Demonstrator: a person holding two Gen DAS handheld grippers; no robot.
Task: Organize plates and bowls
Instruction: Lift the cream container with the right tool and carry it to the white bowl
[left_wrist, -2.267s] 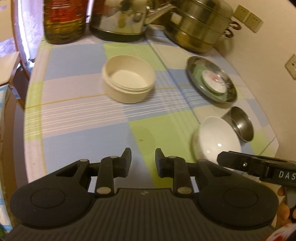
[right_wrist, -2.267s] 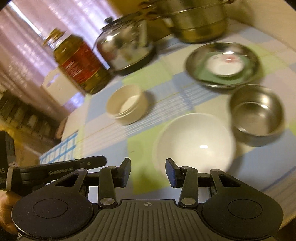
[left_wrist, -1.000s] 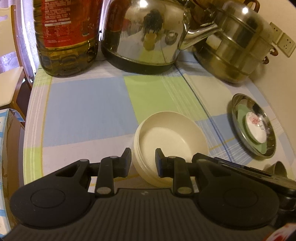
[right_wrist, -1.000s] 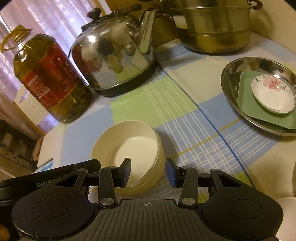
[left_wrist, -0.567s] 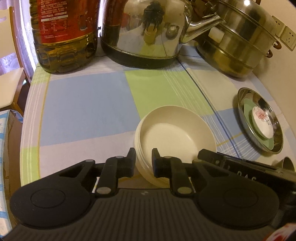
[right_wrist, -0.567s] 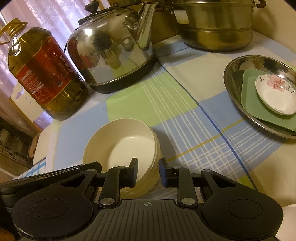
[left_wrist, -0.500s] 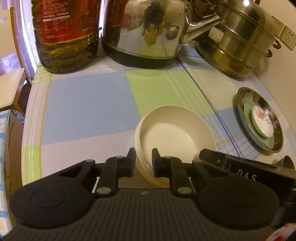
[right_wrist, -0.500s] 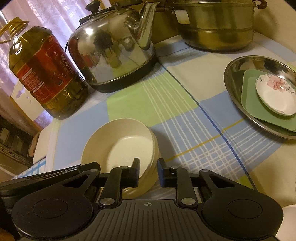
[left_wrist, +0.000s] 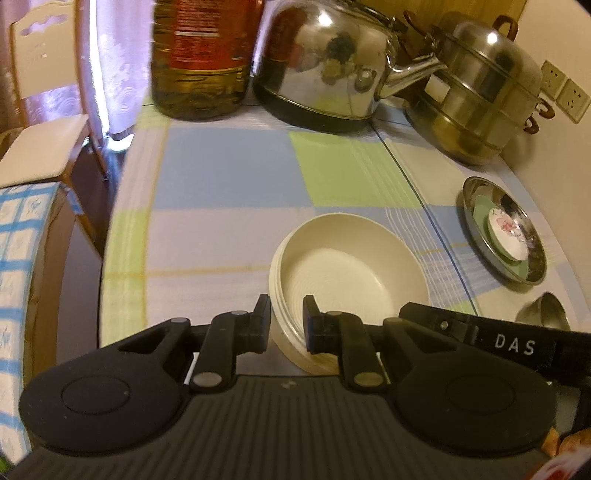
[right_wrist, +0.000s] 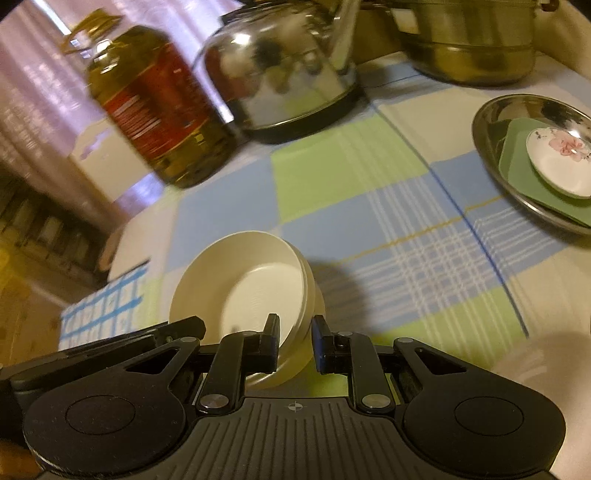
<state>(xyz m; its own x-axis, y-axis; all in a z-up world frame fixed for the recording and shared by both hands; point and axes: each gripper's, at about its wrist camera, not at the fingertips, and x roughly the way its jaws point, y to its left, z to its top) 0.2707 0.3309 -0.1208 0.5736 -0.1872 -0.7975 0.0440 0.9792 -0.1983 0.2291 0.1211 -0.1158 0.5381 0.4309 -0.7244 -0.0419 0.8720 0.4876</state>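
Cream bowl (left_wrist: 351, 266) sits low and centre in your left wrist view, empty, nothing inside but faint concentric rings on its floor. Your left hand-held gripper (left_wrist: 286, 325) is closed down on the bowl's near rim, one finger outside the wall, the other inside. Your right hand-held gripper (right_wrist: 293, 341) pinches the same bowl (right_wrist: 243, 291) on its rim, wall between the two fingers. In the right wrist view the bowl is tilted, mouth facing toward the upper left of the frame, its base toward the lower right, a shadow lying on the checked cloth beside it at right. Being round, it has no long axis to note.

Steel plate (right_wrist: 532, 162) at the right edge of the right wrist view holds a green square dish (right_wrist: 524, 188), and on that a small white saucer (right_wrist: 561, 162) with a pink flower. Same stack shows at the right of the left wrist view (left_wrist: 504, 236). Small steel bowl (left_wrist: 543, 314) just below it there; contents can't be read.

Along the top of the counter (left_wrist: 229, 173): oil bottle (left_wrist: 201, 55) with amber liquid, steel kettle (left_wrist: 328, 66), lidded steel steamer pot (left_wrist: 476, 99). Your right tool's black arm, lettered "DAS", crosses the lower right of the left view.
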